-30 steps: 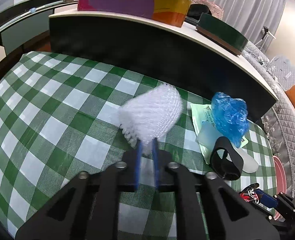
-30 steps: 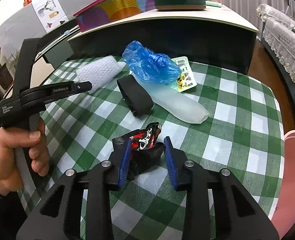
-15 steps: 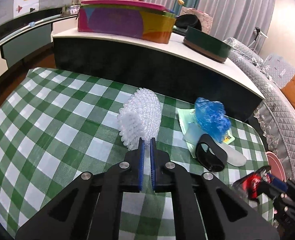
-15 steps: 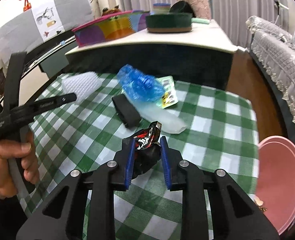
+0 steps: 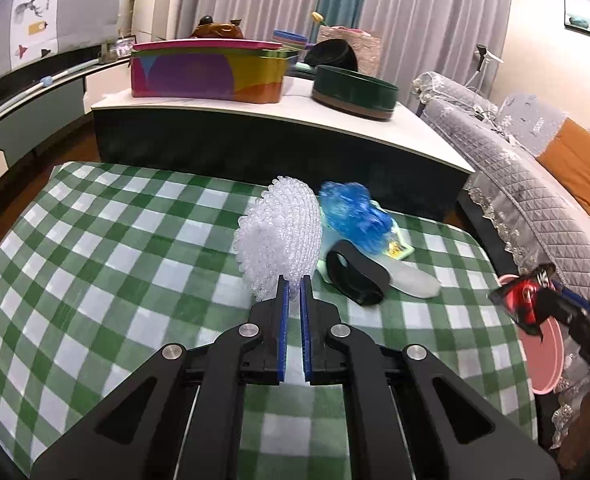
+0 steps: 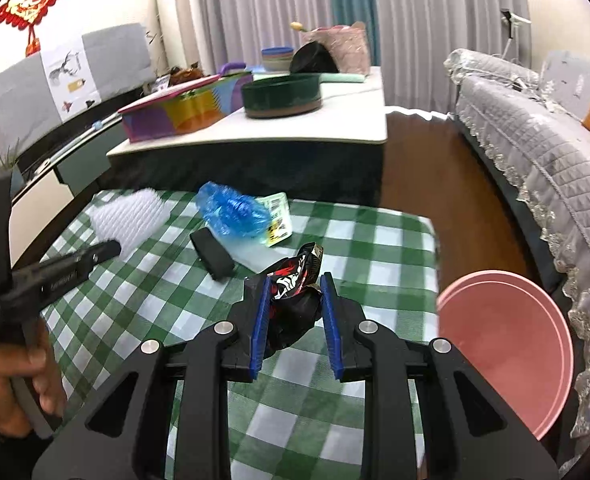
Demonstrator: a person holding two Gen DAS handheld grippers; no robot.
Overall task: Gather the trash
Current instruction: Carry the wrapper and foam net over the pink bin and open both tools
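Now both jaws grip trash: left gripper (image 5: 292, 280) pinches bubble wrap (image 5: 281, 240), right gripper (image 6: 295, 286) a wrapper (image 6: 295, 280); hold firm, swing over the pink bin (image 6: 503, 344).

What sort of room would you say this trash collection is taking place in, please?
Most likely a home living room: a sofa with a quilted grey cover, floor-length curtains, and a low table under a green checked cloth.

A green-checked table (image 5: 115, 240) carries a blue bag (image 5: 351, 216), black band (image 5: 355, 276) and label (image 6: 277, 220).
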